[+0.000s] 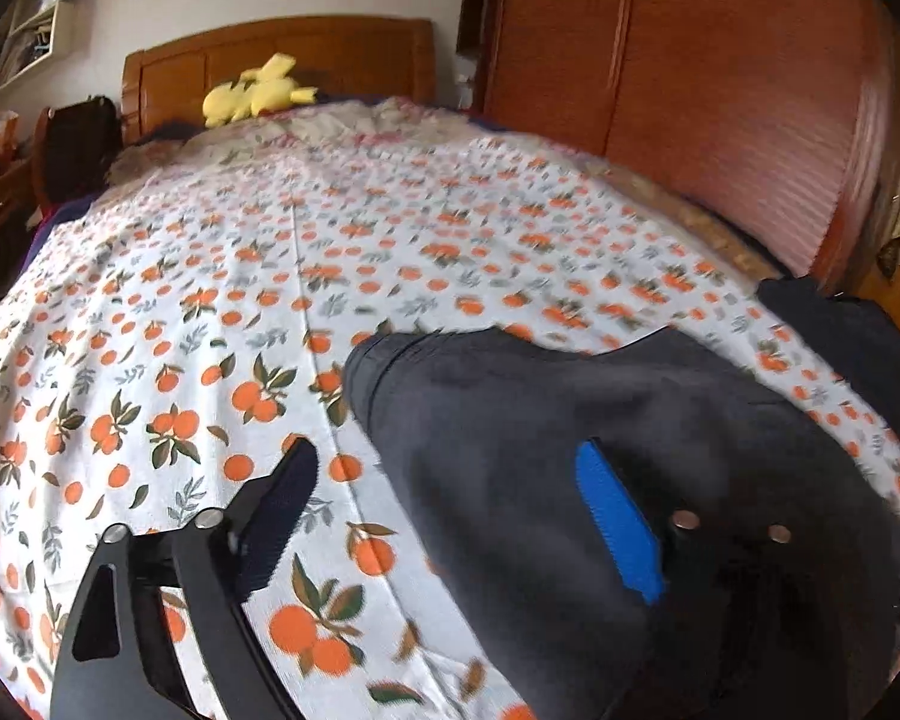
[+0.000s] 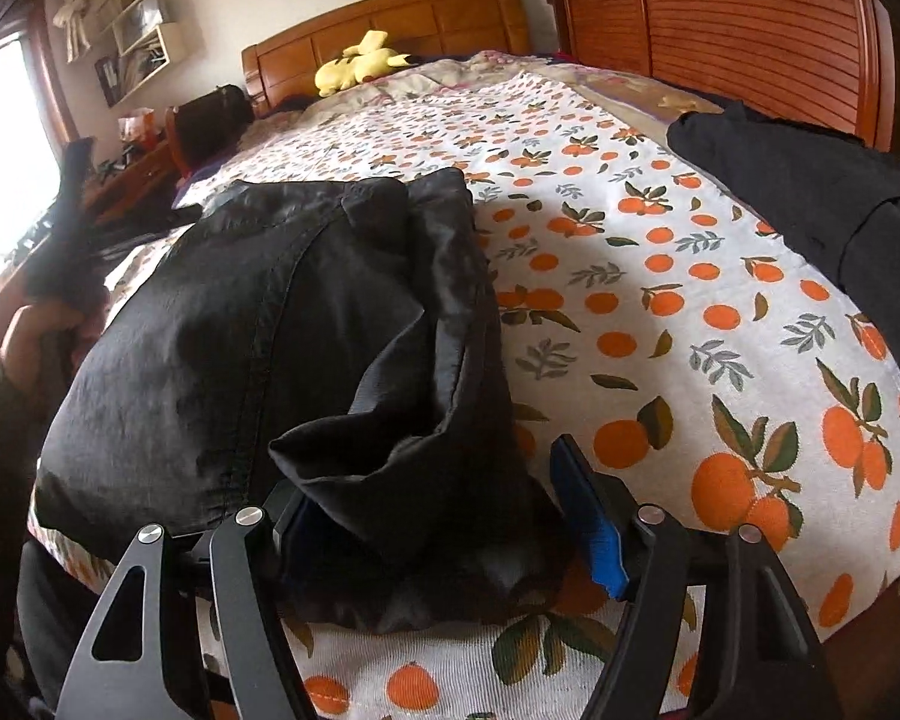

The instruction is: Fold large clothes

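Trousers point(image 2: 258, 330), black and part-folded, lie near the foot of the bed, on the orange-print bedspread point(image 2: 660, 312); I take that bedspread as the landmark. Going left to right: the left gripper point(image 1: 450, 516) hangs over the spread with its jaws wide, one finger over bare print, the other, blue-padded, over the dark cloth, nothing pinched. Next, the right gripper point(image 2: 444, 516) has the trousers' bunched corner lying between its jaws, which stand fairly wide; the pads do not seem to press it. Farther right on the spread sits a second dark garment point(image 2: 810, 204).

To do this step well, I'd say smooth that puffed corner flat before any new pinch, take one clean edge in each gripper, and lay it over evenly so the seams line up.

The trousers look thin, slightly glossy, with stitched seams and soft creases; the spread is matte woven cotton, the headboard point(image 2: 390, 18) polished wood.
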Demonstrator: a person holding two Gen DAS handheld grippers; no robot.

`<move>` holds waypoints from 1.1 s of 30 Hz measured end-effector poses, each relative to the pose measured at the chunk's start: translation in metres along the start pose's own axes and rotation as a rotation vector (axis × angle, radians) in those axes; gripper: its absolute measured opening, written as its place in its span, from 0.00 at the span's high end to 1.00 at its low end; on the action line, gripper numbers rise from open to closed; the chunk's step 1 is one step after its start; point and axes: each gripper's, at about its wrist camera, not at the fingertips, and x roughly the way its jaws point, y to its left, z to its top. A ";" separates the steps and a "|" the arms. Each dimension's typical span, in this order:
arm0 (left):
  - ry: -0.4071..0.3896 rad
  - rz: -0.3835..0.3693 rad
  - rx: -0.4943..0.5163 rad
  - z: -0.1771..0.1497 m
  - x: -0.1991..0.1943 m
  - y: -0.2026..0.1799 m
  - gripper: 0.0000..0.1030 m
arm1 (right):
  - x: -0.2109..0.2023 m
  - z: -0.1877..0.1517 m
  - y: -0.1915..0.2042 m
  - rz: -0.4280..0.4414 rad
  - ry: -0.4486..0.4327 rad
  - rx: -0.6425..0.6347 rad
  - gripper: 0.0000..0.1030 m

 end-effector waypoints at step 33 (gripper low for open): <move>-0.136 -0.015 0.077 0.083 -0.034 -0.148 0.91 | -0.092 0.075 -0.041 0.111 -0.331 -0.139 0.90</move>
